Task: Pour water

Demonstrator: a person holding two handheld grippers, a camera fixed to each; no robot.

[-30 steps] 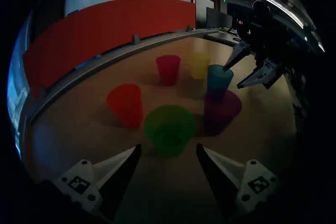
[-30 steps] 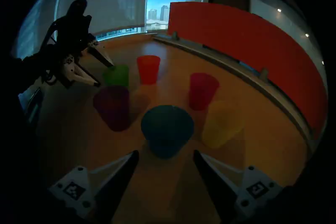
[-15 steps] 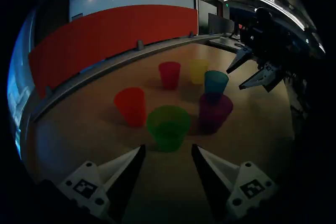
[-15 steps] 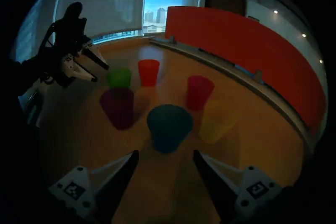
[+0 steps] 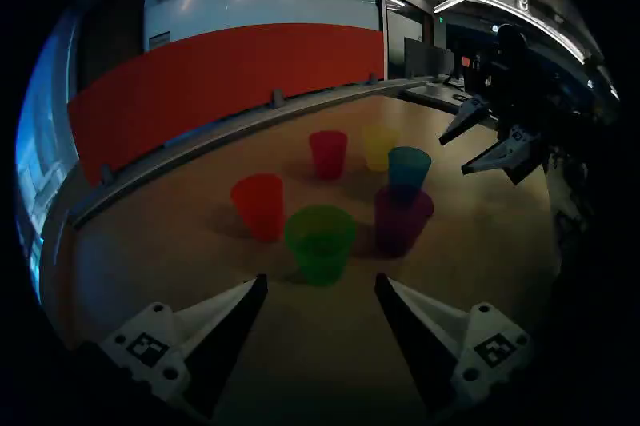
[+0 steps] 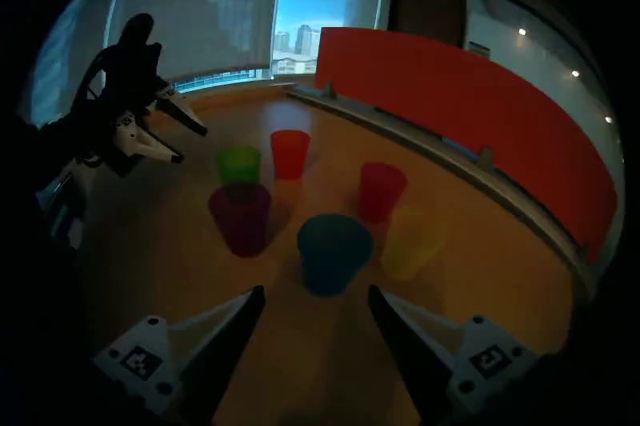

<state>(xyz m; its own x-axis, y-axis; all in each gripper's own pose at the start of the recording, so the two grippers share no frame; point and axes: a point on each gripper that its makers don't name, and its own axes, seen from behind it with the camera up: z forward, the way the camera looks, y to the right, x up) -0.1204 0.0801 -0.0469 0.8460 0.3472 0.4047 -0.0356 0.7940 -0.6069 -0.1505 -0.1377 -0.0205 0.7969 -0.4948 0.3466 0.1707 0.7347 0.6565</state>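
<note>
Left gripper (image 5: 320, 279) released, hovering before green cup (image 5: 321, 240), right gripper (image 6: 314, 291) likewise (teal cup (image 6: 334, 250))

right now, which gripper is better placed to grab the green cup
Left. The green cup stands straight ahead of the open left gripper; the right gripper faces the teal cup, the green one far beyond.

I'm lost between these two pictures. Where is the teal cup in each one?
Left gripper view: right of centre, the teal cup stands behind the purple cup.
Right gripper view: the teal cup sits low in the middle, nearest of the cups.
Shared landmark: the long red wall panel.
</note>
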